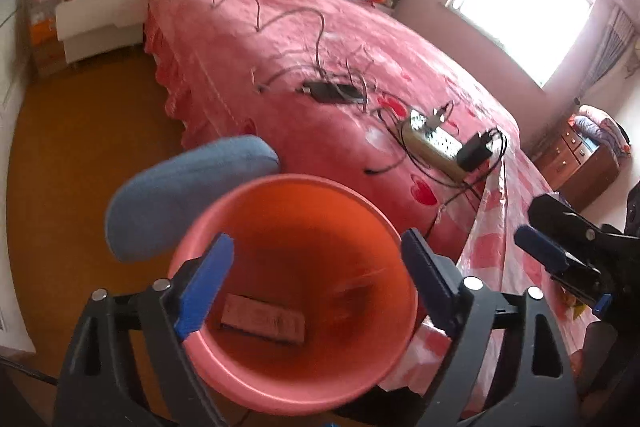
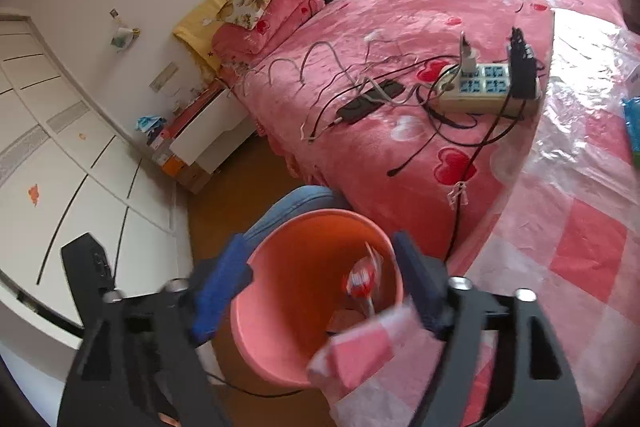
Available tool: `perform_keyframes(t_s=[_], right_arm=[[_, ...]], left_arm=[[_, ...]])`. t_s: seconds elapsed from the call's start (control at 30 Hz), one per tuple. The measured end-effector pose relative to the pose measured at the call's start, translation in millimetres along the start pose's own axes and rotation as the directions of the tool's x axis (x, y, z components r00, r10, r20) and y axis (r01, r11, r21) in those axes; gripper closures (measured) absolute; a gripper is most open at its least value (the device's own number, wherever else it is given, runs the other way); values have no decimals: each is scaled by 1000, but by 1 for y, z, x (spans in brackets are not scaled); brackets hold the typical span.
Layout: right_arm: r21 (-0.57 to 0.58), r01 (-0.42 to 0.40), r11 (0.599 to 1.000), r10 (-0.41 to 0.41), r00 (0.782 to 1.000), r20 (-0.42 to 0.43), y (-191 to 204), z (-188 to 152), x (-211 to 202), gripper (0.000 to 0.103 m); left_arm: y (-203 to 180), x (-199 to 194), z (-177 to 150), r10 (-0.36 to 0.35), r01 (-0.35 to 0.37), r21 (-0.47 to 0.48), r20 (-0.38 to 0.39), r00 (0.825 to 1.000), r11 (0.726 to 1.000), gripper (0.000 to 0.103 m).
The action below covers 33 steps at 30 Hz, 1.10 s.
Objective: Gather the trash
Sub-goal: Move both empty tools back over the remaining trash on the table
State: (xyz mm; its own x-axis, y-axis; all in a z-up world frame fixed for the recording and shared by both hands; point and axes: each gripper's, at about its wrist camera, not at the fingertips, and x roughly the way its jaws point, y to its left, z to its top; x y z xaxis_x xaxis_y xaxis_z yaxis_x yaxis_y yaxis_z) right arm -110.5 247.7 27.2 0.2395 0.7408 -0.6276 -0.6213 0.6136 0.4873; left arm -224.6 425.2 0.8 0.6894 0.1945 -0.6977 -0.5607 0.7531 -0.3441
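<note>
A pink bucket (image 1: 296, 379) stands on the floor against the bed, right below both grippers. A small flat packet (image 1: 262, 321) lies on its bottom. My left gripper (image 1: 316, 277) hangs over the bucket's mouth, open, with nothing between its blue pads (image 1: 208, 283). In the right wrist view the same bucket (image 2: 276, 327) holds a blurred red and white wrapper (image 2: 362, 279), loose in its opening and touching neither finger. My right gripper (image 2: 318, 287) is open above the bucket; it also shows at the edge of the left view as the right gripper (image 1: 560, 255).
A person's knee in blue jeans (image 1: 184, 187) is beside the bucket. The pink bed (image 1: 280, 39) carries a power strip (image 1: 434, 145), a phone (image 1: 332, 93) and tangled cables. A clear plastic sheet (image 2: 580, 155) covers the bed's near corner. A white nightstand (image 1: 100, 19) stands beyond bare wooden floor (image 1: 88, 131).
</note>
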Motion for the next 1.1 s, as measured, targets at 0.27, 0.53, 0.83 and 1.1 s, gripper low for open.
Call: perform_keyframes(t_s=[0.27,0.53,0.83,1.1], right_arm=[[-11,133,991,-131,987,98,-16,-8,-38,11],[-2,224,975,-220,960,175,-38,-26,-78,9],[34,255,966,-256,942,217,-68,-40,-111,8],[66,255,965,-263,932,250,-92,-48,-138,8]], left_arm=[[-9,-7,-6,-45,42,75,36,998,996,15],[-34,-12,-12,-20,22,149,-16,1000,989,15],[-63,-27,-14,-53,59,175,-40,998,983,15],[-104,-40,-20,-81,81,251,-11,997,965,15]])
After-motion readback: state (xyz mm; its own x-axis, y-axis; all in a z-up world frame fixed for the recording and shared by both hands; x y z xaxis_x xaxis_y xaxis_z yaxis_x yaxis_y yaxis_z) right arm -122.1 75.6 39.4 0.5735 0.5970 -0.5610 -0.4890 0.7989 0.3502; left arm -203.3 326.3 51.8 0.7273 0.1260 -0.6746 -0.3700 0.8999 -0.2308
